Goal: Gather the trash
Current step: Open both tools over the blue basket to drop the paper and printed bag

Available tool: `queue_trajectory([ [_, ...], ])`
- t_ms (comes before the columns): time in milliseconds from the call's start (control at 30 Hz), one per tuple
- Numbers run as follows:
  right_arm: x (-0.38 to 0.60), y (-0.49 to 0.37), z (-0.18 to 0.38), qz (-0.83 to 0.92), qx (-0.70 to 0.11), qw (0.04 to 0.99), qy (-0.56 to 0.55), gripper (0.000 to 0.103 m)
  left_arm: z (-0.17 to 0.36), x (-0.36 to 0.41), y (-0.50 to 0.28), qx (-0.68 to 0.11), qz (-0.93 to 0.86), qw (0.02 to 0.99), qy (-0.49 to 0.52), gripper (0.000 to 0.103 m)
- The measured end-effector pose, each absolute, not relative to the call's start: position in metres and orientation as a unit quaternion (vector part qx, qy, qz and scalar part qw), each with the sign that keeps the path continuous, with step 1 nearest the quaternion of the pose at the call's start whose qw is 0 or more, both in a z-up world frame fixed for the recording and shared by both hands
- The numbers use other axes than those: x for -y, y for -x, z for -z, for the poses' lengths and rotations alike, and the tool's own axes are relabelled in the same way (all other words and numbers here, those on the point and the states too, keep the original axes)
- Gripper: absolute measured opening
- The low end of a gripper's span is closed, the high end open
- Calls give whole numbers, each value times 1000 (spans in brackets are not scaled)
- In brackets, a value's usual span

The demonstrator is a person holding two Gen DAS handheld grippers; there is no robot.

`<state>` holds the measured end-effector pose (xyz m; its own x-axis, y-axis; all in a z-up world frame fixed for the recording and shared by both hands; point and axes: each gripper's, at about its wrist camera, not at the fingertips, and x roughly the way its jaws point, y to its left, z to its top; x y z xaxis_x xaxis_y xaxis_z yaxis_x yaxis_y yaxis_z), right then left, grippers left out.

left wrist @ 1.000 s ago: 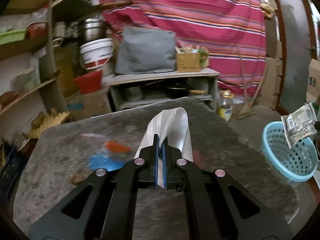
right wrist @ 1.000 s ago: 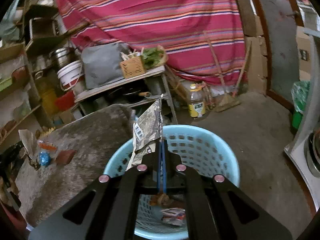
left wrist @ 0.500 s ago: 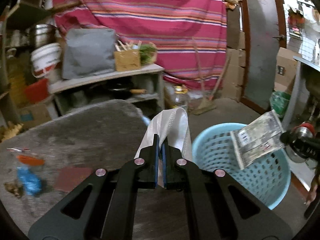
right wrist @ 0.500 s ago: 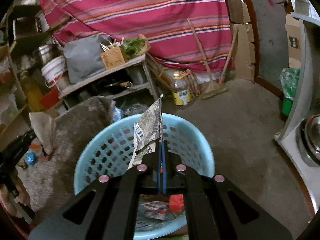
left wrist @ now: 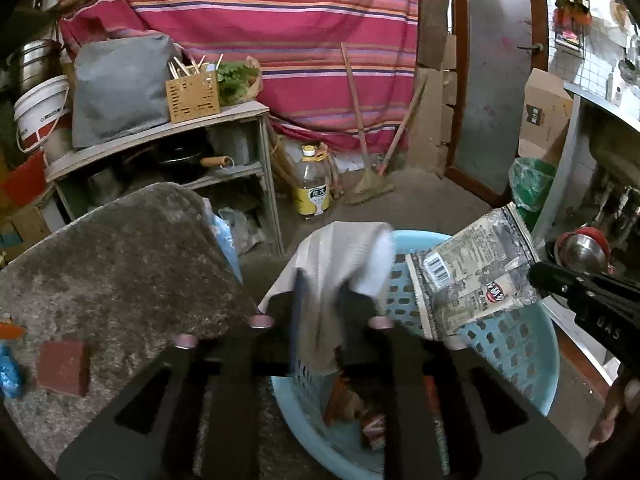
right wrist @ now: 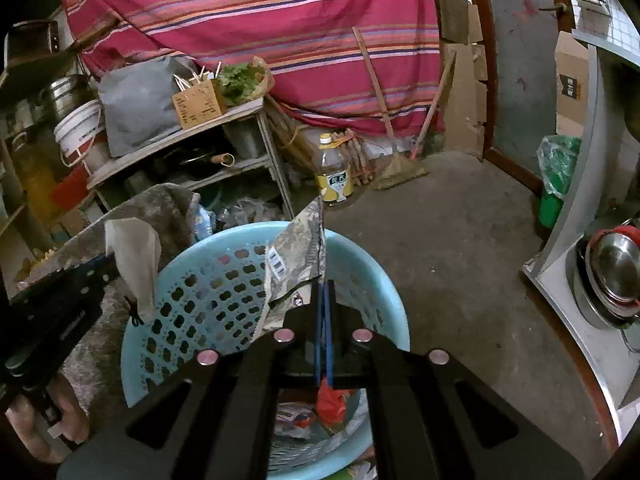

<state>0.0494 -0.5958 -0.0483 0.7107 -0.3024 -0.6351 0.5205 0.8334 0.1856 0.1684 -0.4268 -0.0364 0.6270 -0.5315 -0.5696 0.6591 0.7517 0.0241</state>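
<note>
Left gripper jaws opening, white mask draped between them and hanging loose, pads no longer pressing it; picture blurred here. Mask hangs over near rim of blue basket, lower end dangling inside. Seen from right wrist view, left gripper comes in from left with mask at its tip, just above basket rim. Right gripper pressed together, pinching grey printed wrapper by its lower edge; wrapper stands upright over basket, barcode facing left. In left wrist view same wrapper sticks out leftward from right gripper above basket's far side. Basket bottom holds red and orange scraps and other packets, details unclear. Basket sits on floor touching edge of grey rough surface. On surface at left: red-brown square piece, blue crumpled bit, orange bit at frame edge. Behind: shelf unit with slatted box, grey bag, greens; oil bottle on floor; broom leaning on striped cloth. Person's fingers visible under left gripper.
</note>
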Motion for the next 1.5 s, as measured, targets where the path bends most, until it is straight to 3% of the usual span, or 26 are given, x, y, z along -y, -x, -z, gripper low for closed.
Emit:
queue_trajectory([
  [33, 595, -51, 48, 228, -307, 907, -175, 1, 35, 423, -167, -270, 327, 898, -116, 46],
  [100, 592, -54, 49, 230, -311, 906, -170, 1, 33, 415, -166, -262, 317, 904, -116, 58],
  [200, 588, -58, 48, 230, -316, 906, -165, 1, 27, 400, -168, -258, 305, 909, -117, 66],
  [333, 580, -66, 50, 227, -323, 904, -162, 1, 17, 370, -172, -252, 284, 919, -107, 87],
  [767, 564, -78, 49, 222, -327, 904, -161, 1, 5, 341, -179, -263, 297, 914, -86, 86],
  [833, 565, -77, 48, 224, -327, 904, -162, 1, 5, 347, -177, -263, 305, 911, -95, 69],
  [900, 570, -73, 48, 227, -327, 902, -166, 1, 9, 355, -178, -276, 313, 903, -105, 65],
  [1367, 588, -67, 59, 231, -351, 891, -170, 6, 51, 367, -161, -308, 318, 886, -138, 74],
  [1400, 585, -71, 61, 233, -360, 888, -165, 8, 49, 362, -160, -304, 314, 889, -135, 78],
  [1433, 584, -73, 63, 234, -365, 886, -162, 24, 45, 356, -160, -297, 308, 894, -132, 82],
  [1467, 582, -76, 64, 237, -370, 885, -156, 62, 41, 349, -159, -290, 302, 899, -129, 84],
  [1500, 578, -78, 65, 239, -369, 885, -150, 78, 37, 342, -159, -283, 296, 904, -126, 86],
])
